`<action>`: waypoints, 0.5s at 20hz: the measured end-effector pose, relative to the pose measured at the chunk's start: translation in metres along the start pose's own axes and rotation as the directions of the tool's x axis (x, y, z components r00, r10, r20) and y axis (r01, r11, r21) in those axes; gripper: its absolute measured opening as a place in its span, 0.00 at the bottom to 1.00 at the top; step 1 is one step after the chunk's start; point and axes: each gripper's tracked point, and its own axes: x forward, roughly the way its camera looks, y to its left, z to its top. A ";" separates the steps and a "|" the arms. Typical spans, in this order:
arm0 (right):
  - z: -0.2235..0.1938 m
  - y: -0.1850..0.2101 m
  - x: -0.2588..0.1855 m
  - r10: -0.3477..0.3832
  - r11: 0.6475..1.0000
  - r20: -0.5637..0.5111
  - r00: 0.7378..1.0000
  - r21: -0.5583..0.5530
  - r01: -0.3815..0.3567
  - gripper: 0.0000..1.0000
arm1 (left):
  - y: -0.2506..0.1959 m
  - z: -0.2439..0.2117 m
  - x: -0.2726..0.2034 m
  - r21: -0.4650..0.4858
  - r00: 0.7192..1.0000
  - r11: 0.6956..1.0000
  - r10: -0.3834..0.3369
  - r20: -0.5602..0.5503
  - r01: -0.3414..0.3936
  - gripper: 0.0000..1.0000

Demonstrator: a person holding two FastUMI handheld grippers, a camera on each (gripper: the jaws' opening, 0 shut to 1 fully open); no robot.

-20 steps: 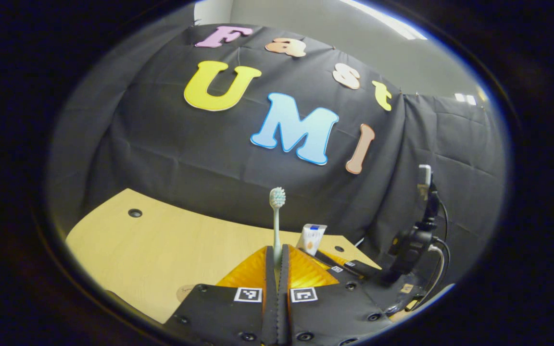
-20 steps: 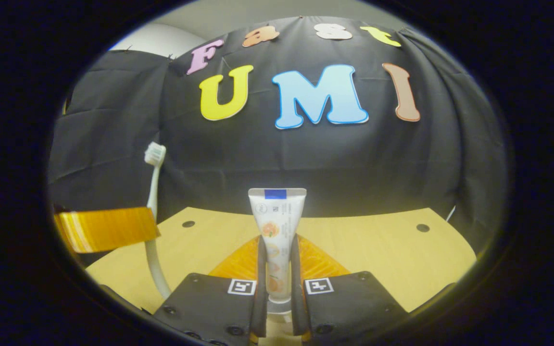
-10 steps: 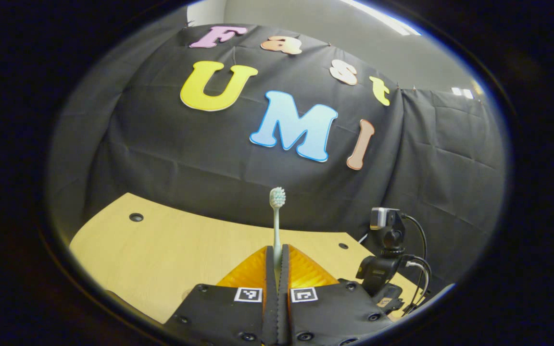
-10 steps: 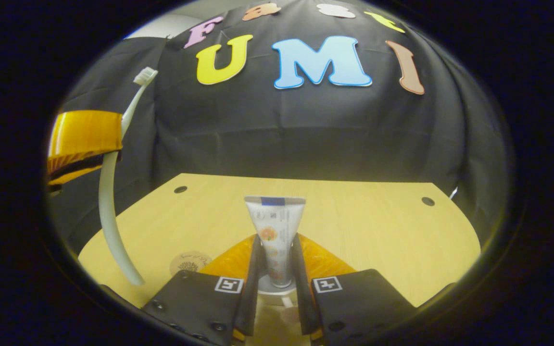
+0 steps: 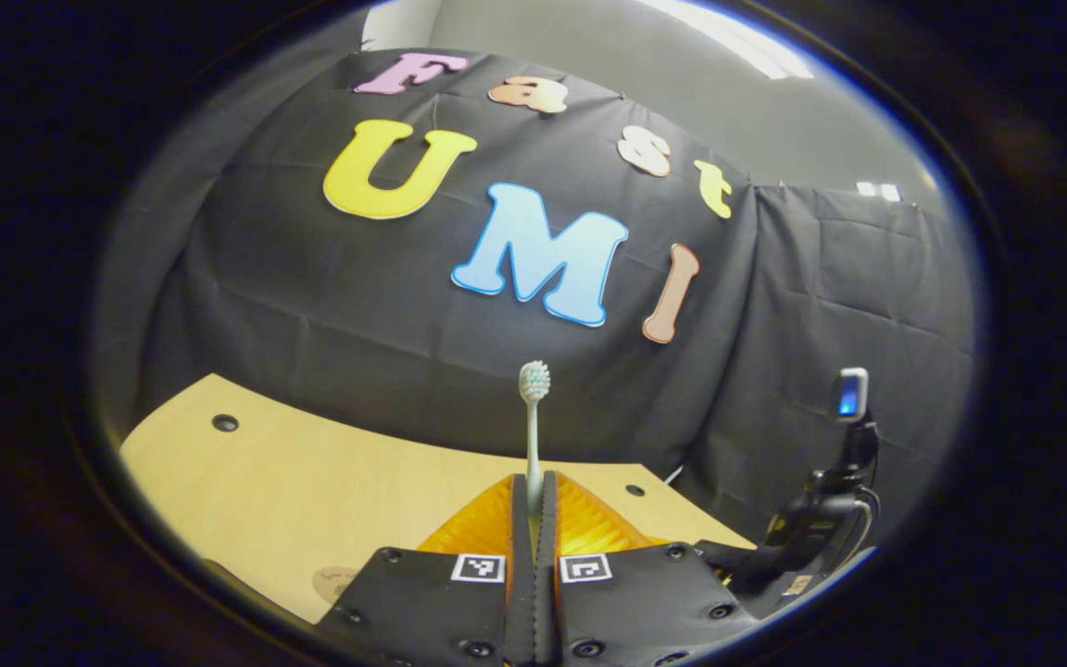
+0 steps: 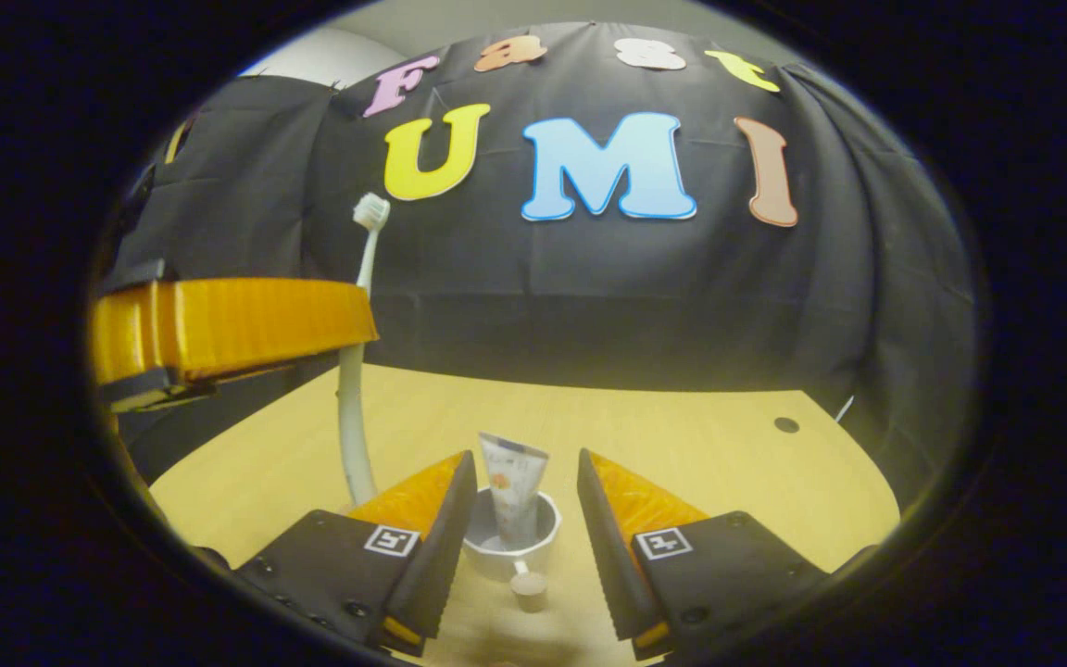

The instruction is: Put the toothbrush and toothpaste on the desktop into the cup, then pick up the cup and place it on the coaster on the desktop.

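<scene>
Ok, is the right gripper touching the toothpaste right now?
Apart. In the right gripper view the right gripper is open, its fingers wide of the toothpaste, which stands in the cup, desk visible in the gaps.

Left tongs (image 5: pixel 536 491) pinched together, pointing forward; right tongs (image 6: pixel 526 472) spread wide apart, tilted downward.

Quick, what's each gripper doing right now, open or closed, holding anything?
Left gripper: shut on the toothbrush.
Right gripper: open, holding nothing; the toothpaste stands in the cup.
</scene>
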 end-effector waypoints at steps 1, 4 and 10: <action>0.008 -0.007 -0.006 -0.020 1.000 0.023 1.000 0.005 0.020 0.71 | 0.000 0.001 0.004 -0.001 1.000 1.000 -0.006 0.009 0.006 0.07; 0.024 -0.028 -0.021 -0.073 0.997 0.069 0.995 0.022 0.072 0.72 | -0.001 -0.002 0.014 0.000 1.000 1.000 -0.017 0.021 0.017 0.07; 0.030 -0.049 -0.048 -0.123 0.990 0.082 0.989 0.084 0.116 0.82 | -0.011 -0.022 0.033 0.050 0.998 0.997 -0.054 0.041 0.052 0.06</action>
